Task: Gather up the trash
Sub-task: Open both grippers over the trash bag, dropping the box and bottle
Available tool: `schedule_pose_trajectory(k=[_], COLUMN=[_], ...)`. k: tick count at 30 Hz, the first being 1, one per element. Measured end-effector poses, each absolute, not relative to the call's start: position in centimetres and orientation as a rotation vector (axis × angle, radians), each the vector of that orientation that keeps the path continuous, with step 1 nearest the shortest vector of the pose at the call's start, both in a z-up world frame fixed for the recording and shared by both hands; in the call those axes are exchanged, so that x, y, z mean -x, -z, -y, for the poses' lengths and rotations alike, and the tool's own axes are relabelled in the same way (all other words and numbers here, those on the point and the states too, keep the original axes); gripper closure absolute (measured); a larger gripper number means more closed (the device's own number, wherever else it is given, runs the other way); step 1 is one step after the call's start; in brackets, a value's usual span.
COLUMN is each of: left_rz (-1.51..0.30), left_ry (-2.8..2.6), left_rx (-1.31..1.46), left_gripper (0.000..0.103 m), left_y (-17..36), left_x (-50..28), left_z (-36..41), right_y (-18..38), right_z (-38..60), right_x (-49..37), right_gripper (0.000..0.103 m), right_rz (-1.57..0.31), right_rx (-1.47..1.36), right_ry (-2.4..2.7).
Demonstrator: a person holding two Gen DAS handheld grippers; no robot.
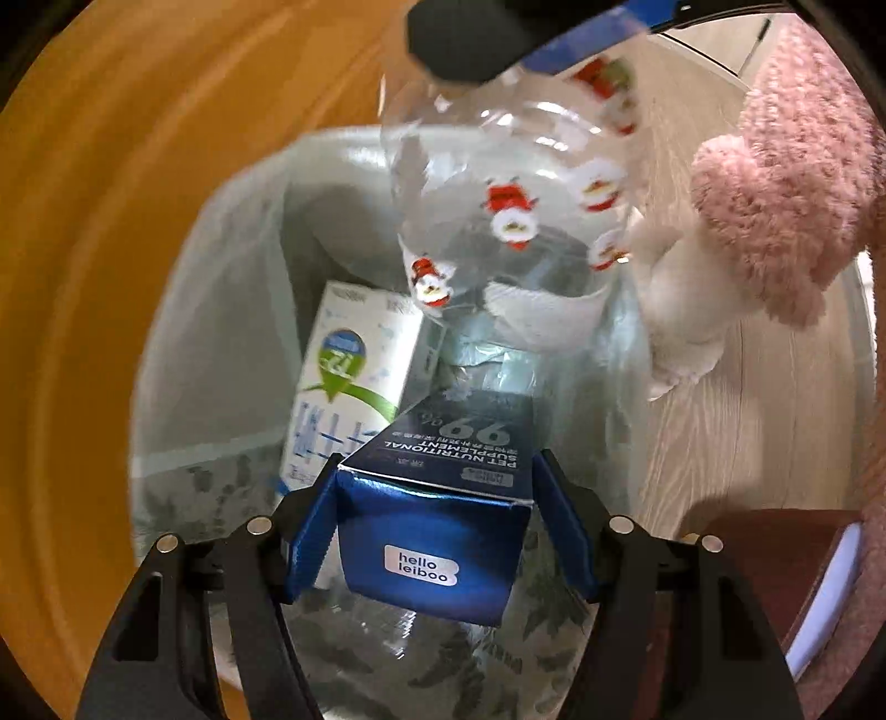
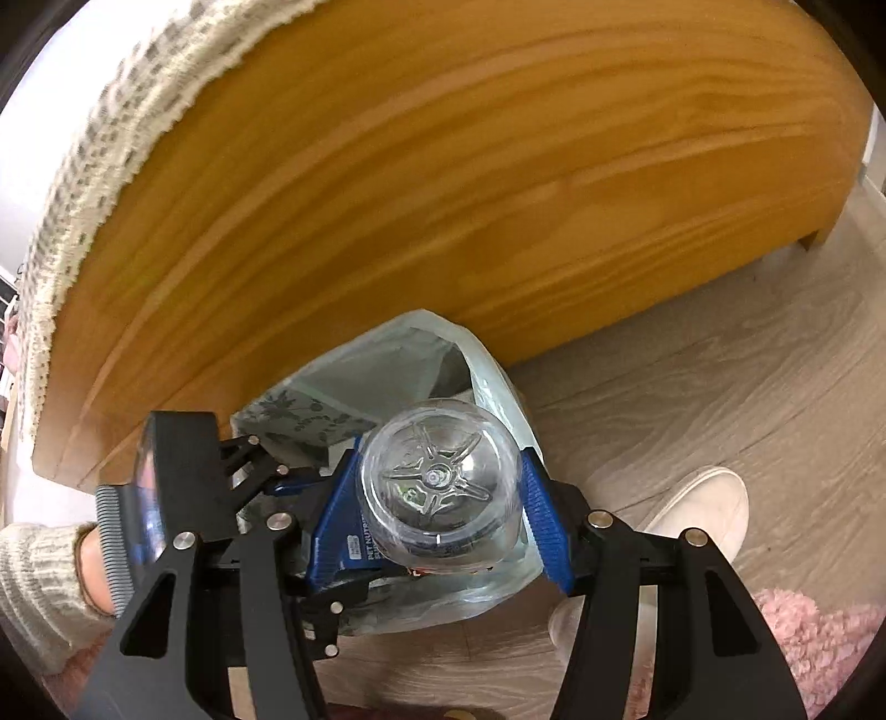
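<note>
My left gripper (image 1: 437, 471) is shut on a dark blue pet-supplement box (image 1: 432, 531), its blue pads pressing both sides. The box hangs over a bin lined with a translucent bag (image 1: 232, 232), where a white and green carton (image 1: 349, 376) lies. A clear plastic bottle (image 1: 509, 183) with Santa stickers hangs above the bin's far side, under my right gripper (image 1: 515, 50). In the right wrist view my right gripper (image 2: 440, 498) is shut on that bottle (image 2: 443, 443), base toward the camera, above the bagged bin (image 2: 387, 354). The left gripper's black body (image 2: 188, 476) is at the left.
A wooden bed frame (image 2: 443, 194) stands right behind the bin. A person's hand (image 2: 94, 570) in a knit sleeve holds the left gripper. A white shoe (image 2: 698, 515) and pink fuzzy fabric (image 1: 775, 194) lie to the right. A dark red book (image 1: 775, 565) sits on the floor.
</note>
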State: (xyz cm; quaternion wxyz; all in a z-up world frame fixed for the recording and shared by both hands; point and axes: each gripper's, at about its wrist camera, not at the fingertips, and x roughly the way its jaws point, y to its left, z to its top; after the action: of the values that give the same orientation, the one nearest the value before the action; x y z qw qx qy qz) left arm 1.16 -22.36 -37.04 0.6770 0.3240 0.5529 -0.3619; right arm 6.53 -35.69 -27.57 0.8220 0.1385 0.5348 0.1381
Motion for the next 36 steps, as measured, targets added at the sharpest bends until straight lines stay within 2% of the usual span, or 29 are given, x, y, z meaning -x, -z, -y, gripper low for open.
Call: schedule_pose_trajectory(k=[7, 11, 19, 21, 23, 29, 31, 32, 36], left_rz=[-1.344, -1.313, -1.312, -1.345, -1.359, -1.354, -1.362, -1.359, -1.353], left_ry=[0.81, 0.815, 0.88, 0.876, 0.895, 0.928, 0.941, 0.944, 0.961], left_rx=[-0.504, -0.415, -0.254, -0.187, -0.09, -0.009, -0.025, -0.034, -0.057], left_gripper=[0.037, 0.029, 0.028, 0.031, 0.06, 0.07, 0.084, 0.102, 0.103], left_y=[38.0, 36.3, 33.3, 33.4, 33.2, 32.6, 32.3, 32.6, 32.2], left_x=[-2.3, -2.5, -2.6, -3.2, -3.7, -3.0, -2.9, -2.5, -2.5], left_z=[20.0, 18.8, 18.6, 18.0, 17.2, 17.1, 17.1, 17.5, 17.9], right_y=[29.4, 29.9, 31.3, 31.6, 31.6, 31.7, 32.3, 32.8, 33.6], right_z=[36.0, 36.8, 38.5, 38.7, 38.7, 39.5, 39.7, 39.9, 39.5], right_x=[-7.2, -7.4, -7.6, -7.5, -7.4, -7.3, -7.2, -7.2, -6.9], right_gripper=[0.047, 0.047, 0.047, 0.047, 0.047, 0.045, 0.045, 0.045, 0.045], right_rz=[-1.199, -1.205, -1.23, -1.238, -1.247, -1.24, -1.267, -1.297, -1.337], right_rx=[-0.358, -0.469, -0.714, -0.76, -0.782, -0.844, -0.818, -0.815, -0.799], right_ry=[-0.287, -0.286, -0.305, -0.314, -0.31, -0.294, -0.242, -0.223, -0.216])
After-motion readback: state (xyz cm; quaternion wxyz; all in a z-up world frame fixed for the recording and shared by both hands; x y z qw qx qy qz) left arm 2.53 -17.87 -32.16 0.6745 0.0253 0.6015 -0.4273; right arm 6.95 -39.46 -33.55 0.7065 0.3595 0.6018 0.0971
